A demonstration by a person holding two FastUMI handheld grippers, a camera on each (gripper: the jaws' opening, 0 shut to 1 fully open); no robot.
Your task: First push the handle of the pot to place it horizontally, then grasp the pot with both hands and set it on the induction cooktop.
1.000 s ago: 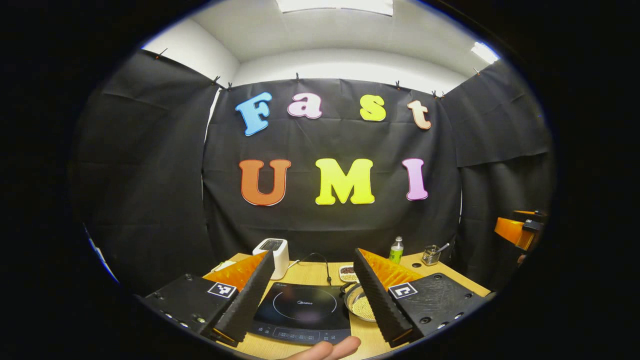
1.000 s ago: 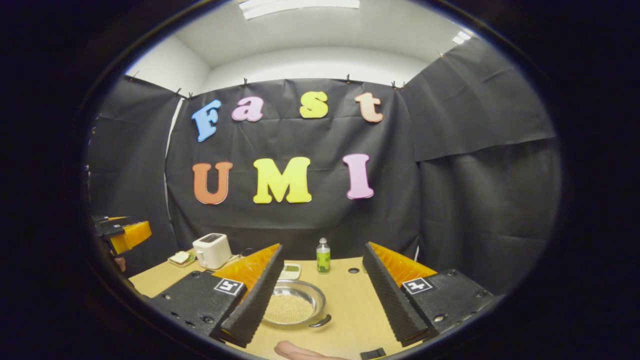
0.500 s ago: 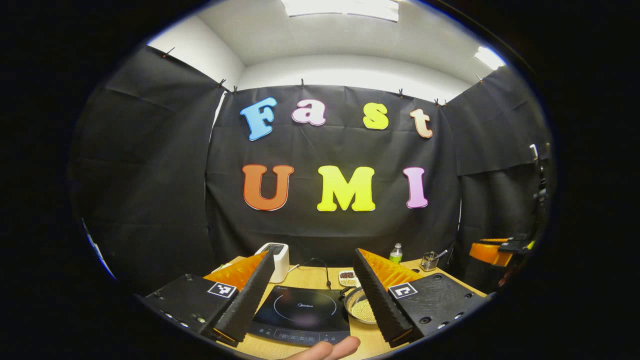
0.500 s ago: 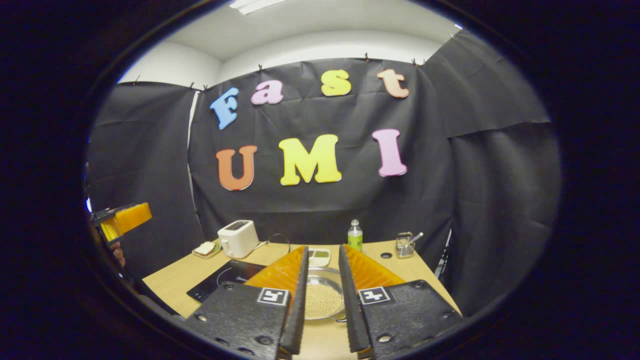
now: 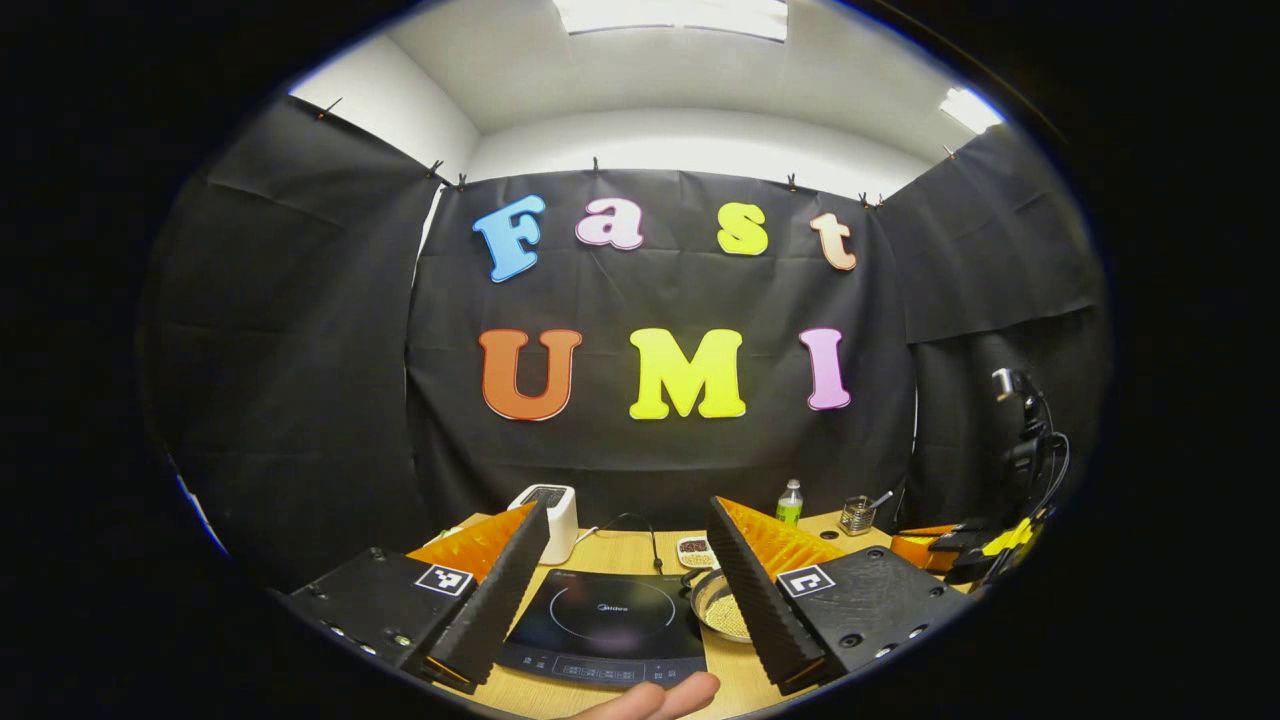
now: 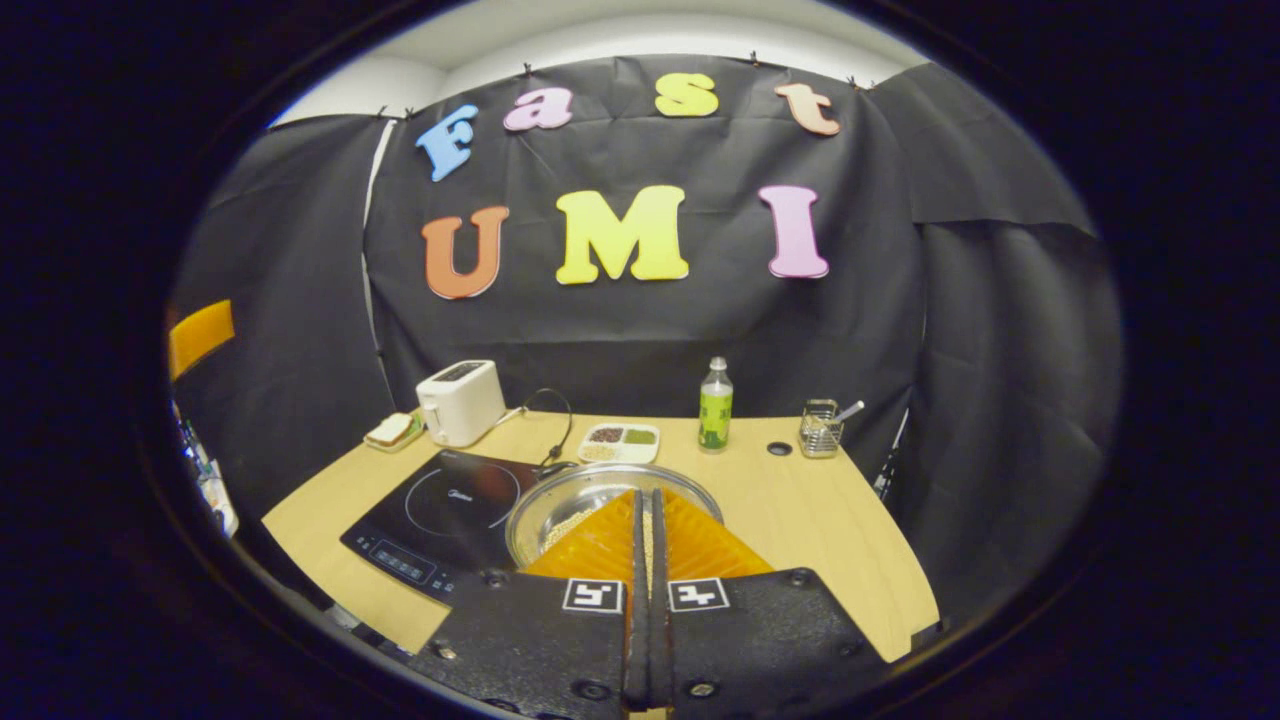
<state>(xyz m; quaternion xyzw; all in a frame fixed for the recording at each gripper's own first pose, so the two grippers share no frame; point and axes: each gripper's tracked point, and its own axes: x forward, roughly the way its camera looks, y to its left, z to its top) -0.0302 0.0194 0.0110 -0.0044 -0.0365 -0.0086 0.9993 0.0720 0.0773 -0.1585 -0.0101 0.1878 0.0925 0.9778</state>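
toaster: white one at the back left of the table [image 6: 459, 401]; small dish with something on it just beside it, can't really tell what
cooktop: black induction cooktop [image 6: 440, 510] on the left part of the wooden table [image 6: 800, 520]; nothing on the glass; in the left gripper view it sits [image 5: 605, 625] right between that gripper's fingers
left gripper: [image 5: 625, 600] fingers spread wide, holding nothing, hanging above the cooktop's near edge; a fingertip of the person's hand [image 5: 660, 697] pokes in at the bottom
pot: shiny steel pot [image 6: 570, 497] with pale grains inside, on the table just right of the cooktop, rim about touching its edge; handle hidden from here
right gripper: [image 6: 646, 525] fingers pressed together with nothing between them, tips over the pot's near rim
back row: divided snack tray [image 6: 620, 441]; green bottle [image 6: 714, 405]; little wire holder [image 6: 820, 429]
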